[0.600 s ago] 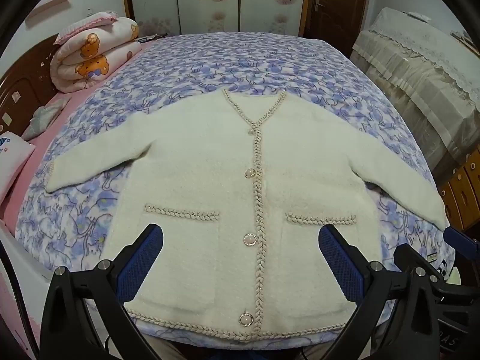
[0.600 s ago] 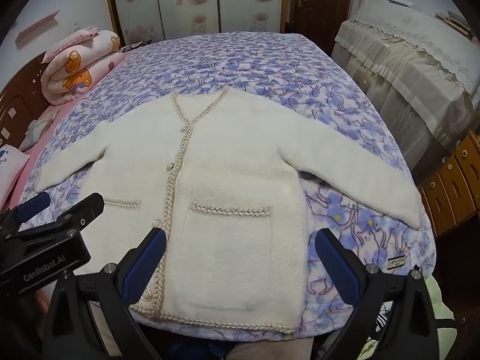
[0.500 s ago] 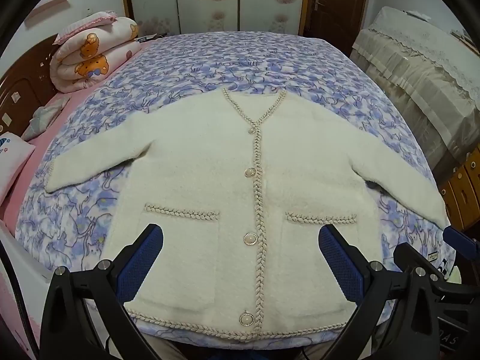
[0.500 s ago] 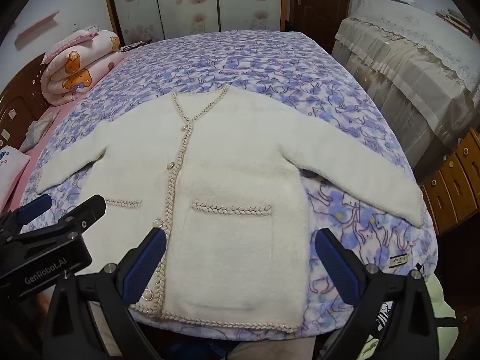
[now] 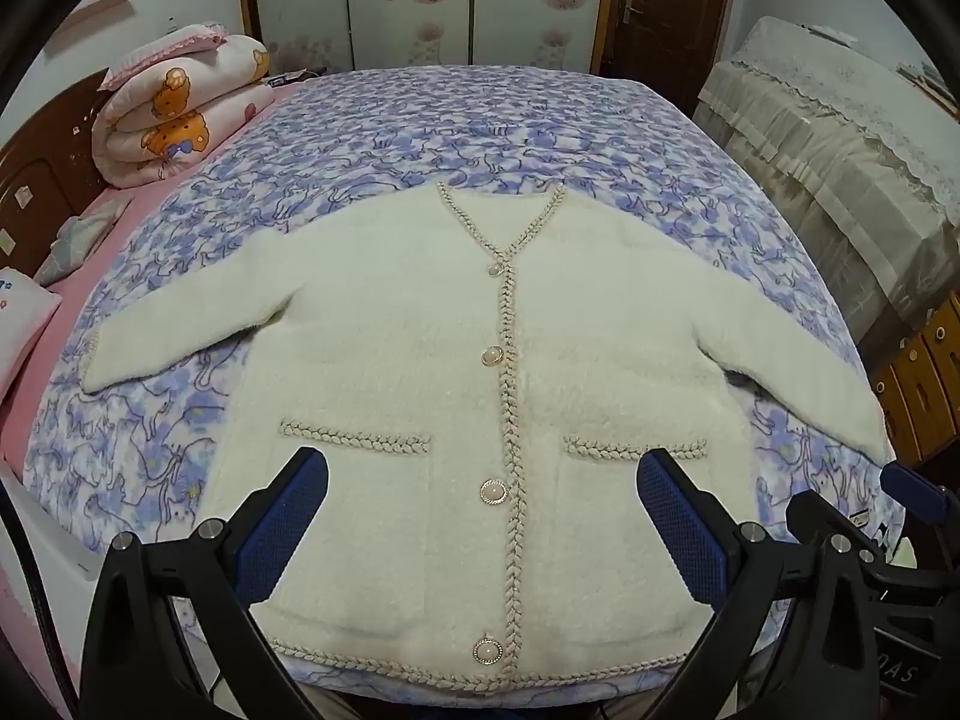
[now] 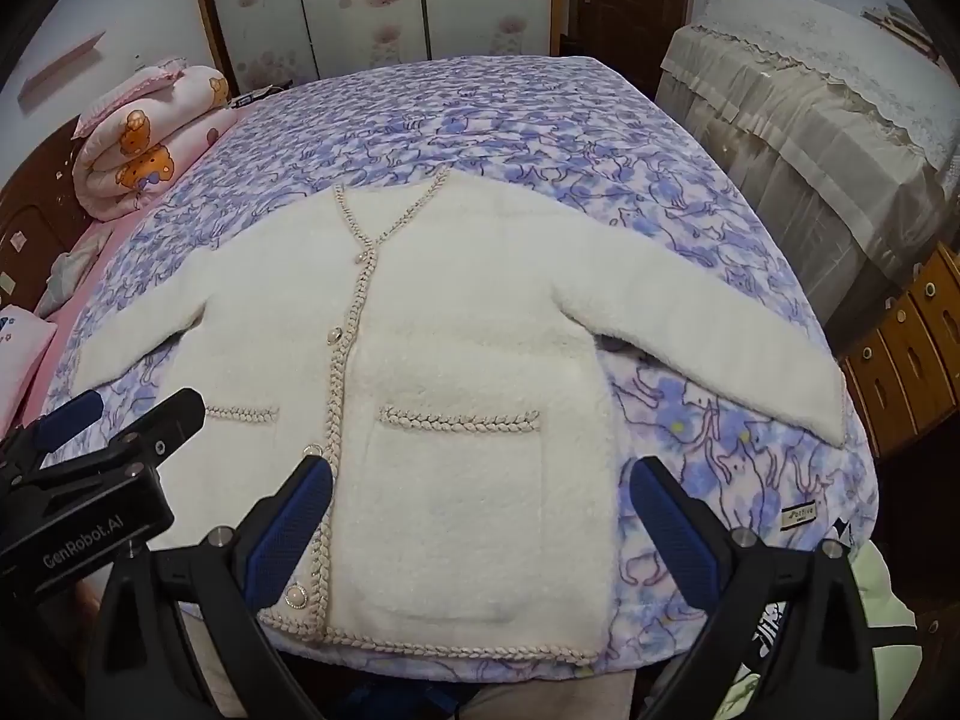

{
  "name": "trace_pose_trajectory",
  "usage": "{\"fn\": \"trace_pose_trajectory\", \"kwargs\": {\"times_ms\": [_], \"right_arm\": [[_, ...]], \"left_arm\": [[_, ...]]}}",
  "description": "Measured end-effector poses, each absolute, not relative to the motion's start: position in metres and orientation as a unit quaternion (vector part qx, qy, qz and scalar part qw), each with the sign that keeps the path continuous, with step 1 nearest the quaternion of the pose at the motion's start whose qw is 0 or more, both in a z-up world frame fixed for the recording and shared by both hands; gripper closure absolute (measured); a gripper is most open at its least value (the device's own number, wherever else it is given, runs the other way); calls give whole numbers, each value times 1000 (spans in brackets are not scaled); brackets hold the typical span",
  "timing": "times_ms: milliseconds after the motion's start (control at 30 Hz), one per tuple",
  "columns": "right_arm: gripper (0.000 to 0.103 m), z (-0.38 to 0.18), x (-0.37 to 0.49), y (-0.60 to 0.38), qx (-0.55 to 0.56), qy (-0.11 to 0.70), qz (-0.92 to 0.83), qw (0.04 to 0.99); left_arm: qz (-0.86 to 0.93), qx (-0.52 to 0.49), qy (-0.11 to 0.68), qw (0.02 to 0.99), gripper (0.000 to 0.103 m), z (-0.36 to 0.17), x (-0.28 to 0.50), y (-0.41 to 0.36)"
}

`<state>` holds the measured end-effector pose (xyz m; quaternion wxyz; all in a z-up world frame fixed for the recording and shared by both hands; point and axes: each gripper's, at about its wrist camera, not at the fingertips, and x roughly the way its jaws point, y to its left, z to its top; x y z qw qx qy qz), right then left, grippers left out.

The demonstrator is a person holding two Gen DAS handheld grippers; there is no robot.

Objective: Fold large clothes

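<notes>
Cardigan (image 5: 420, 372), cream, fleecy, braided trim. Lies flat and face up on the blue-flowered bedspread (image 5: 456, 120), buttoned, both sleeves spread outward and down. Its hem sits just ahead of and below both claws, along the near edge of the bed.

Left gripper (image 5: 483, 516): fingers wide apart, blue pads (image 5: 282, 522) facing each other, nothing between them. It hangs above the lower front of the cardigan, the button placket running up the gap between the fingers. Whether the pads touch the fleece cannot be told.

Right gripper (image 6: 480, 516): likewise spread wide and empty, poised over the pocket (image 6: 462, 504) on that side; the cardigan's side seam lies just inside its right finger. The left gripper's black body shows at its left, partly cut by the frame.

Hidden or unclear: the hem's lowest corners pass behind the finger bases in both views. The cuff of the right sleeve (image 6: 720, 348) reaches close to the bed's right edge. A small label (image 6: 801, 513) on the bedspread is too small to read.

Surroundings: open bedspread beyond the collar, ahead of both claws. Rolled pink bear-print quilt (image 5: 180, 114) far left ahead. Lace-covered furniture (image 6: 810, 138) to the right, close beside the bed. Wardrobe doors (image 5: 420, 0) at the far wall.
</notes>
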<state>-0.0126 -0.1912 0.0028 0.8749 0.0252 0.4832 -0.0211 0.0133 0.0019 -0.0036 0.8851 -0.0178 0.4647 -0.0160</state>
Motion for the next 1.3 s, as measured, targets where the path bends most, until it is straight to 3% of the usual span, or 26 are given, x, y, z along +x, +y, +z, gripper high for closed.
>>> {"fn": "trace_pose_trajectory", "kwargs": {"times_ms": [1300], "right_arm": [[3,0,-15,-192,33,481,-24,876]], "left_arm": [[-12,-6,479,878,1,-12,11,-2]]}}
